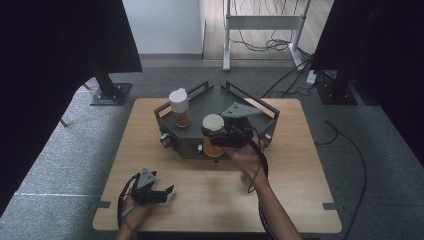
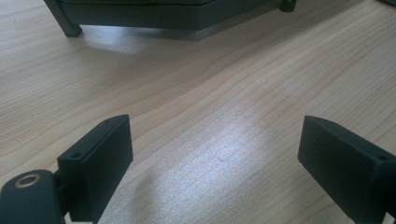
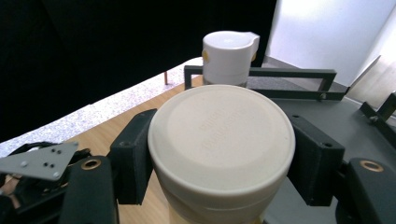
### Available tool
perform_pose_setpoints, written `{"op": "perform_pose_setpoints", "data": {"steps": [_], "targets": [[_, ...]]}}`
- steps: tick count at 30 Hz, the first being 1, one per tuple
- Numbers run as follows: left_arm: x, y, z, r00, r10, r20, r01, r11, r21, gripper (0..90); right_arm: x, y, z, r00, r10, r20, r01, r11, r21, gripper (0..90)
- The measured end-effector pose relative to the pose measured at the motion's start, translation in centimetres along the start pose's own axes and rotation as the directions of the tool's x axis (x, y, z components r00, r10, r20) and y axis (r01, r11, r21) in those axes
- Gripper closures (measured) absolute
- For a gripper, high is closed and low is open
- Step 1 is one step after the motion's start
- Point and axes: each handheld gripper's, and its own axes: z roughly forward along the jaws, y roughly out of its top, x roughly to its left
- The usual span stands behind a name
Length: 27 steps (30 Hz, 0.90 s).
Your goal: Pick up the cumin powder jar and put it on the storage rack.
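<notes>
At the centre of the high view, the right gripper (image 1: 220, 134) clamps a cream-lidded jar (image 1: 213, 123) at the dark tray's (image 1: 200, 97) front edge. The right gripper view reveals its fingers (image 3: 133, 156) pressing the lid, with a white-capped jar (image 3: 229, 56) behind. At lower left, the left gripper (image 1: 161, 193) rests on the surface (image 1: 210, 195), fingers spread apart and empty.

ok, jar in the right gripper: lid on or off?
On. A cream lid caps the jar, with the right gripper shut on it just below.

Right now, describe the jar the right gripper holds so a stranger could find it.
On the wooden table stands a dark grey angular tray. At its near edge, the right gripper clamps an amber jar with a flat cream lid; the other jar has a white spouted cap.
</notes>
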Motion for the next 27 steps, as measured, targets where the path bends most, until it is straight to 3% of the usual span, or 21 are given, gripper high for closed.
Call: {"op": "perform_pose_setpoints", "data": {"steps": [15,27], "targets": [[0.0,0.0,0.0,1.0,0.001,0.001,-0.001,1.0,-0.001,10.1,-1.2,2.4,1.5,0.9977,-0.007,0.067,0.008,1.0,-0.018,33.1],[0.1,0.0,0.0,1.0,0.0,0.005,0.0,1.0,-0.002,10.1,-2.6,2.8,3.8,0.9932,0.006,0.117,-0.005,1.0,-0.016,33.1]]}}
